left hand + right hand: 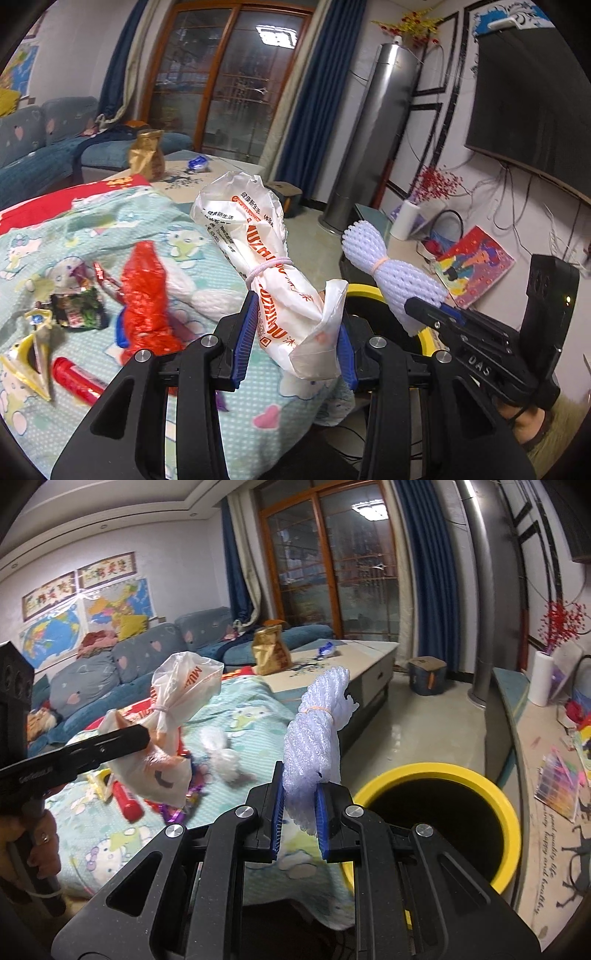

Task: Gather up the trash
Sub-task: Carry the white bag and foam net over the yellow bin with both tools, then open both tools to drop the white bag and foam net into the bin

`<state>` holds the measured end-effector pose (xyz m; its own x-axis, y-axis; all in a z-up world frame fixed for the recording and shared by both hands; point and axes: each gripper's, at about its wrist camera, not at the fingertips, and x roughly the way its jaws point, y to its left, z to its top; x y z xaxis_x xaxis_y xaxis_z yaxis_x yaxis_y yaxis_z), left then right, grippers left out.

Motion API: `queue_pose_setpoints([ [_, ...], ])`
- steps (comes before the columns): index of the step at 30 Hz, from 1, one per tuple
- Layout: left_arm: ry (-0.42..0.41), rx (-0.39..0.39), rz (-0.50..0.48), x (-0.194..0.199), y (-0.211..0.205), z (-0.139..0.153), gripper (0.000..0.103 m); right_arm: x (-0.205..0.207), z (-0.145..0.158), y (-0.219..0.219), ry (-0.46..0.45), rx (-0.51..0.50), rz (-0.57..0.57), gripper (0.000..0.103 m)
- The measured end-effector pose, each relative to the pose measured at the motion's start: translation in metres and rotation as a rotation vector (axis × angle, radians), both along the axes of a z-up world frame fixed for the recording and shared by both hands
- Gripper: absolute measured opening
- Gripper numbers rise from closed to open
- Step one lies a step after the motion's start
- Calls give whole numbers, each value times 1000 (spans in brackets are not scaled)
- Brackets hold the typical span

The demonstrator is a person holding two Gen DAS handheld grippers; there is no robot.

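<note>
My left gripper (295, 332) is shut on a white plastic bag (258, 236) with orange print, tied round the middle with a band. The bag sticks up above the cartoon-print blanket (184, 236). My right gripper (299, 812) is shut on a bundle of white foam netting (317, 731) tied with a thin band. A yellow-rimmed bin (509, 812) with a dark inside stands just right of the right gripper. In the left wrist view the right gripper (415, 308) and its foam netting (373, 266) are on the right, above the bin's rim (364, 290). The right wrist view has the left gripper (142, 734) and its bag (177, 698) on the left.
More trash lies on the blanket: a red plastic bag (144, 295), a red tube (74, 376), crumpled wrappers (77, 306), a yellow wrapper (26, 358) and a white foam piece (221, 757). A gold bag (146, 155) stands on the low table (369, 679) behind. A sofa (129, 664) lies far left.
</note>
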<state>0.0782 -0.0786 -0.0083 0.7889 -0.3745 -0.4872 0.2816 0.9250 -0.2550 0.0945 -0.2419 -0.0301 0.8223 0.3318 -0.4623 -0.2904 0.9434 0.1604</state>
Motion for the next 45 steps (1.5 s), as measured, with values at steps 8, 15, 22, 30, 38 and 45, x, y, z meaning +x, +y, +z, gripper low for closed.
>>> queue_pose_setpoints([
  [8,17,-6,-87,5,-31,-9,37,0,-4,-28,18,2,-78,11],
  [15,27,5,-151,12,-56,-18,37,4,-10,-52,33,1,-148,11],
  [22,12,10,-217,20,-85,-23,37,6,-21,-78,54,-4,-213,11],
  [30,35,43,-281,31,-121,-41,38,11,-29,-98,84,-3,-265,11],
  [38,77,60,-300,43,-138,-63,38,15,-39,-114,110,2,-288,11],
  [45,85,59,-302,64,-150,-71,83,19,-56,-119,164,-5,-328,45],
])
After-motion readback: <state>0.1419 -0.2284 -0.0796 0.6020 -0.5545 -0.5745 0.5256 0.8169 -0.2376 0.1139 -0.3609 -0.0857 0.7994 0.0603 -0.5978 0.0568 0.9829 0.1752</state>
